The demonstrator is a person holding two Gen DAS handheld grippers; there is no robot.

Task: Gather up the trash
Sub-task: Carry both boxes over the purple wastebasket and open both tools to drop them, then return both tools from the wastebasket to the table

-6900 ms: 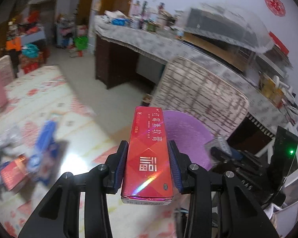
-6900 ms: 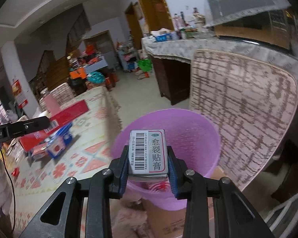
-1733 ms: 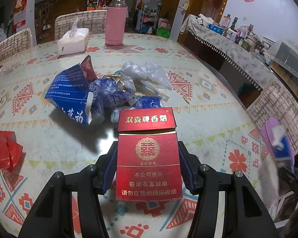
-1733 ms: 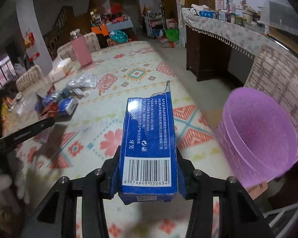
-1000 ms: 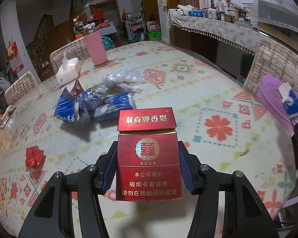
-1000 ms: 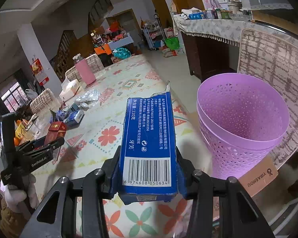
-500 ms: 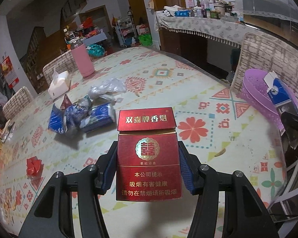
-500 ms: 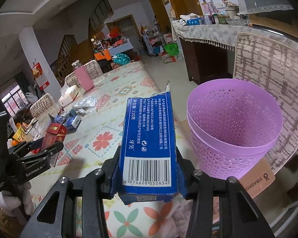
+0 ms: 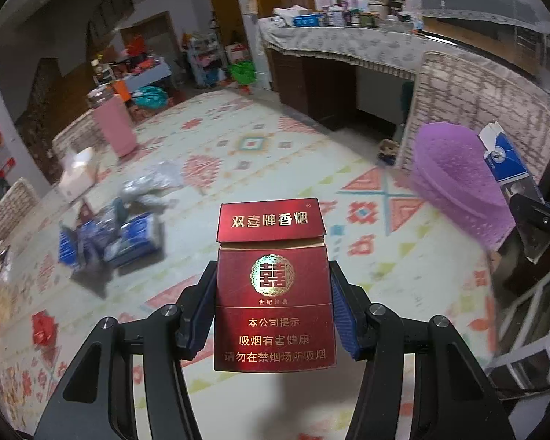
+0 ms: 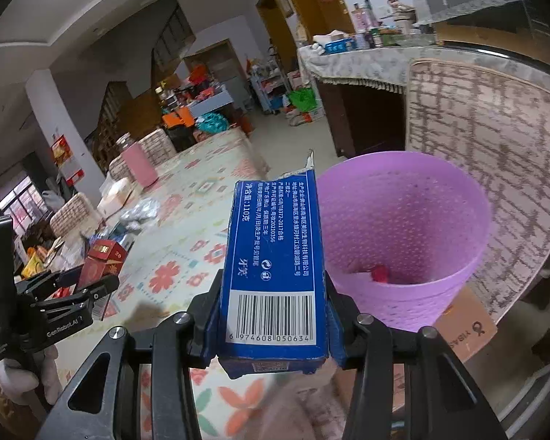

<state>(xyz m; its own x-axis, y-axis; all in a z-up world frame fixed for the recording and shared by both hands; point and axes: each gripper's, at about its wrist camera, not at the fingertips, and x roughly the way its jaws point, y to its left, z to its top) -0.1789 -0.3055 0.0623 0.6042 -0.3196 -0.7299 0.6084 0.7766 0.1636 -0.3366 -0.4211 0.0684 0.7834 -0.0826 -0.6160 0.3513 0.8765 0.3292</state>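
My left gripper (image 9: 273,293) is shut on a red cigarette pack (image 9: 273,304) with its lid ajar, held above the patterned table (image 9: 260,154). My right gripper (image 10: 273,315) is shut on a blue toothpaste box (image 10: 275,264), right beside the rim of the purple perforated bin (image 10: 414,234). The bin holds some red trash at its bottom. In the left wrist view the bin (image 9: 454,179) is at the right, with the blue box (image 9: 502,157) beside it. A heap of blue wrappers and clear plastic (image 9: 117,227) lies on the table at the left.
A pink bottle (image 9: 115,130) and a tissue box (image 9: 77,176) stand at the table's far left. A red scrap (image 9: 44,328) lies near the left edge. A woven chair back (image 10: 487,154) stands behind the bin. A cardboard box (image 10: 462,324) sits under the bin.
Both grippers have moved towards the bin with their loads. The bin now looms larger in both views, and the heap of wrappers has dropped back to the left.
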